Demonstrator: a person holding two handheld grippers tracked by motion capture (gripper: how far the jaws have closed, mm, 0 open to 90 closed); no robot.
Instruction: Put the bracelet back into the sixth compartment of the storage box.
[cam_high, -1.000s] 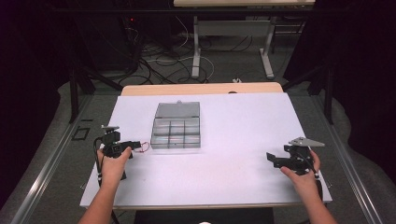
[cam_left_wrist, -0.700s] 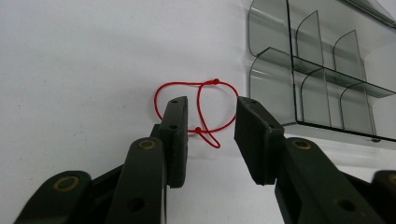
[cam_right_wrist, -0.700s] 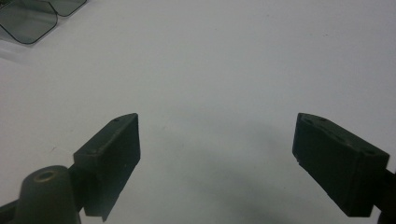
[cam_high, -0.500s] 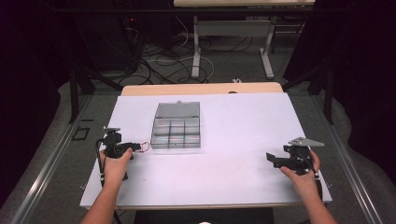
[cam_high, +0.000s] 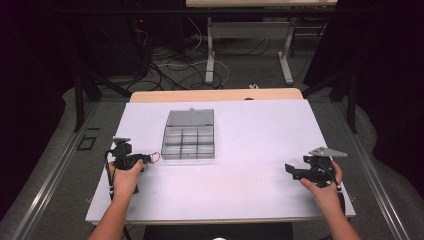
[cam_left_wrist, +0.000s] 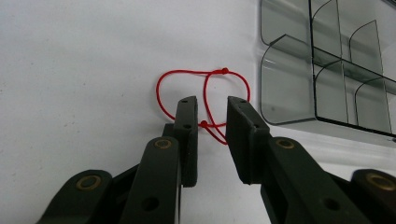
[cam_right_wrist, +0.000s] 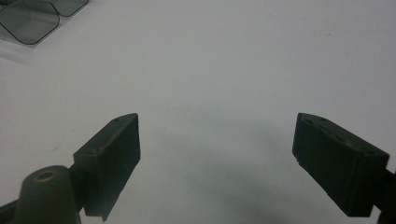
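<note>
My left gripper (cam_left_wrist: 210, 135) sits low on the white counter (cam_high: 250, 150) with its jaws a narrow gap apart, and the red string (cam_left_wrist: 205, 93) lies between and just ahead of them; part of it crosses the gap, but I cannot tell whether either jaw is touching it. The string is on the counter just beside the near left corner of the clear box (cam_high: 189, 135), which stands open with its lid laid back and its compartments looking bare. My right gripper (cam_right_wrist: 217, 154) is well apart from all this on the other side of the counter, jaws spread wide over bare surface.

What worries me: the string is thin and flat against the counter, so I judge a closing pinch could slide over it or catch one strand and drag the loops into a tangle. Pushing forward could also nudge the box, since its corner is so near.

The string has no clear long axis; it lies in loops, spread roughly across the jaws' line, with a small knot at its far edge
</note>
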